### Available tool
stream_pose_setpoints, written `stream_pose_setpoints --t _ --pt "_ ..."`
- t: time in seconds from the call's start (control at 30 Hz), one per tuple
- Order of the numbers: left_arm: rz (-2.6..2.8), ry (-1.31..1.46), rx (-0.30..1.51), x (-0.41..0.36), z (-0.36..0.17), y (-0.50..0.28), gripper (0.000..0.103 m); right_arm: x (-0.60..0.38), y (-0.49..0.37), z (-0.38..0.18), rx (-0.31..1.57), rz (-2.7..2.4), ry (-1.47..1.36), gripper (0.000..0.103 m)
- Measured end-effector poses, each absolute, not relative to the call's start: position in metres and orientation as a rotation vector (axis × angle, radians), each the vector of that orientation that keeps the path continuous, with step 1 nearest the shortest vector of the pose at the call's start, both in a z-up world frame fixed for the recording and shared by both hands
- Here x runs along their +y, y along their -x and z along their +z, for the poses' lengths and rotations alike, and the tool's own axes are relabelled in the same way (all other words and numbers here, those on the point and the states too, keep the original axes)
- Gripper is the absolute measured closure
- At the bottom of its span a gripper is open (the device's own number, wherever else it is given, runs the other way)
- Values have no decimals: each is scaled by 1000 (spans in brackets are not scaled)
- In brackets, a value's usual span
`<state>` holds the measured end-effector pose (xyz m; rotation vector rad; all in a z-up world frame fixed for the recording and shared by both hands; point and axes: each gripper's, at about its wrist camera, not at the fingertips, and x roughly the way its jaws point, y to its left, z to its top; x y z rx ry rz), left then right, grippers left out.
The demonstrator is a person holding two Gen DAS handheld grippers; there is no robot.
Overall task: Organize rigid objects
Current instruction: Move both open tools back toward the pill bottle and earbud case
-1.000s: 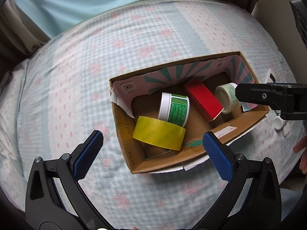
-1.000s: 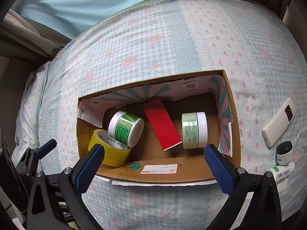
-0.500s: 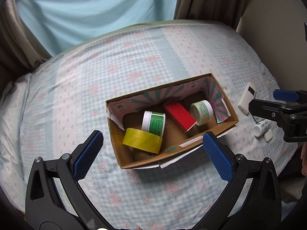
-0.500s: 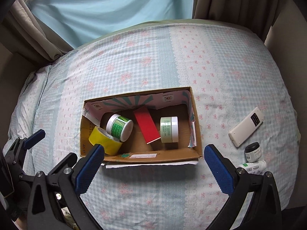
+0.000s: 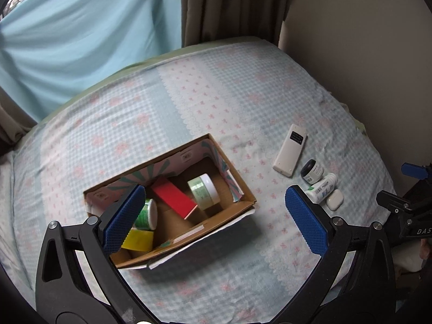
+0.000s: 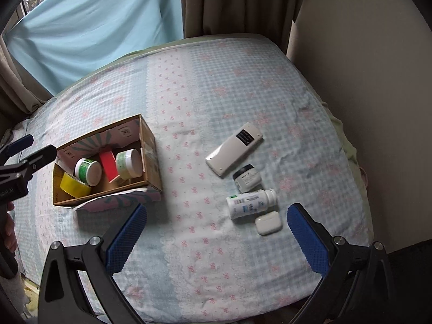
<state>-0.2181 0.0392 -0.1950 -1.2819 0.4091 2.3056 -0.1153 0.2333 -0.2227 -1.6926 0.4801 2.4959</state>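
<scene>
Both tools, left tool and right tool, are being held spread and empty above the bed; the earbud case, at 1 o'clock just beside the white bottle, is best being approached from above, then carried to the cardboard box at 10 o'clock.

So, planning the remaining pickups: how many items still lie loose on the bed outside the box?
4: remote, small dark-lidded jar beside it, white bottle lying down, white earbud case nearest the right gripper.
</scene>
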Motion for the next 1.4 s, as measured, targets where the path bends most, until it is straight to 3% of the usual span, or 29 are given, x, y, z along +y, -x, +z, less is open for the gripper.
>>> stream_pose_setpoints --t 0.3,0.73,1.1,1.27,1.4 --pt "2088 1372 479 153 -231 213 0 291 86 -289 581 2429 1759 0" --pt "1741 1479 841 292 -354 213 0 282 84 -396 404 2404 1853 0" --pt "1554 1546 993 335 -438 222 1 270 97 -460 449 2387 1892 17" --pt "1515 1561 993 343 -452 225 14 269 102 -474 441 2375 1883 22" --pt "1479 1580 1002 346 -461 226 31 267 105 -479 454 2386 1901 25"
